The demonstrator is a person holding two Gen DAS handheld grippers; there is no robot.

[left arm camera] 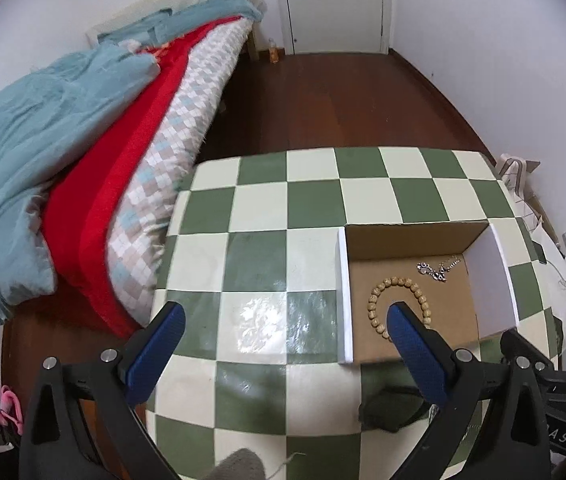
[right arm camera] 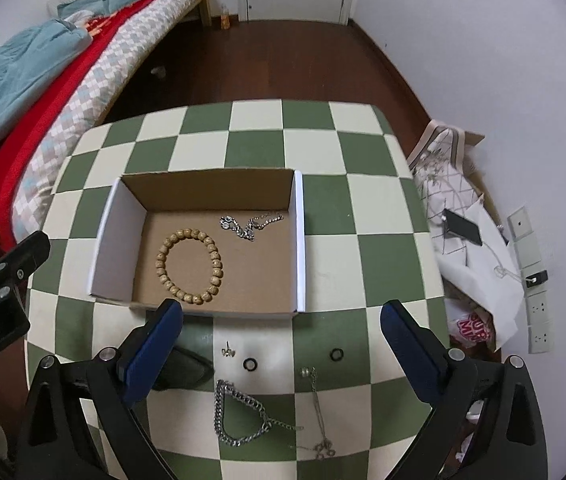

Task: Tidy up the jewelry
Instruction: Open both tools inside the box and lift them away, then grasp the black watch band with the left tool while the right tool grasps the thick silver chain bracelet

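Surface: a table (right arm camera: 323, 152) with a green-and-cream chequered top, a bed (right arm camera: 43, 92) piled with blue, red and patterned covers to its left.

Item 1. Cardboard box (right arm camera: 219, 188), open-topped, white side walls, brown floor, standing on the table's middle.

Item 2. Wooden bead bracelet (right arm camera: 189, 266), lying flat as a ring on the left part of the box floor.

Item 3. Silver chain piece (right arm camera: 249, 222), with round links, in the box near the back wall, apart from the beads.

Item 4. Loose pieces on the table in front of the box, all outside it: a small pair of studs (right arm camera: 228, 353); two black rings (right arm camera: 250, 364) and (right arm camera: 336, 354), well apart; a heavy silver curb chain (right arm camera: 239, 416); a thin chain (right arm camera: 317, 408) with a small silver barrel at its top end and a dull pendant at its lower end (detail too fine to read).

Item 5. Dark flat object (right arm camera: 183, 372) beside the studs, partly behind a finger; kind unclear.

Item 6. Right gripper (right arm camera: 281, 318), above the loose pieces, blue-padded fingers spread wide, nothing between them.

Item 7. Left gripper (left arm camera: 286, 322), over the table's left part, its fingers likewise wide apart and empty; the right-hand finger overlaps the box's front corner in the left wrist view.
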